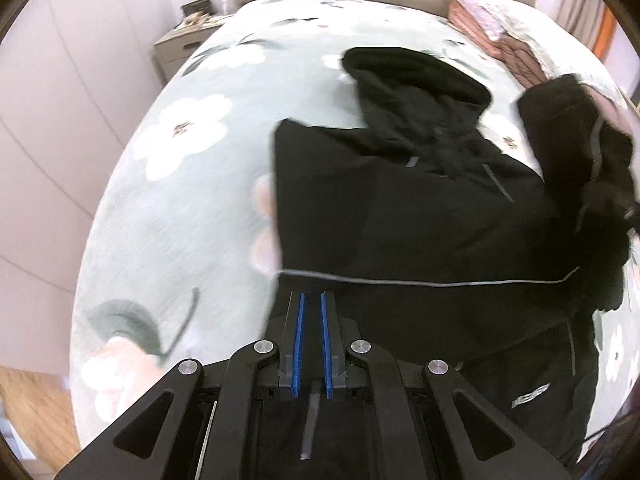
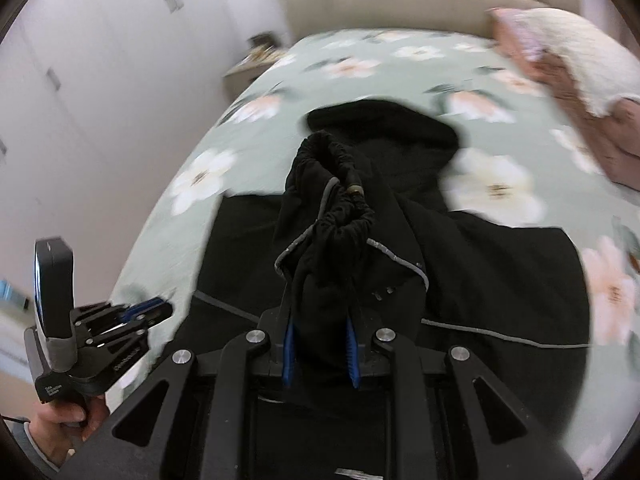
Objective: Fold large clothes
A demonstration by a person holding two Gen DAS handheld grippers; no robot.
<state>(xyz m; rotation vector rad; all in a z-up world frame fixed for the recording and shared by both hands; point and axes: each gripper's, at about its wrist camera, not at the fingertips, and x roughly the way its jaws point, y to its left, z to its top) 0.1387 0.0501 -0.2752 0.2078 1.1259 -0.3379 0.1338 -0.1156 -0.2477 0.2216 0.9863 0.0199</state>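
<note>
Spread across most of both views: a bed (image 1: 168, 208) under a soft mint-green cover printed with big white and pink flowers, blurred toward the edges. Laid flat on it, filling centre to 4 o'clock in the left wrist view: a black jacket (image 1: 400, 216), matte fabric with thin grey piping, hood up at 12 o'clock, lower hem cut off behind the tool. Small pale logo near 5 o'clock, too smeared to read. At 1 o'clock, a stack of pink and cream bedding (image 1: 496, 28), partly cropped. At 11 o'clock, a beige nightstand (image 1: 184, 48), its top clutter unreadable.

Right gripper (image 2: 320, 354): 2 blue ribbed pads held apart by a thick bunch of black cloth, clamped on the sleeve (image 2: 328, 216), whose gathered elastic cuff dangles up front. Left gripper (image 1: 312, 344): pads close together with a narrow gap, nothing visibly between them, poised over the jacket's left edge; also seen at 8 o'clock in the right wrist view, gripped by a hand (image 2: 64, 416).
</note>
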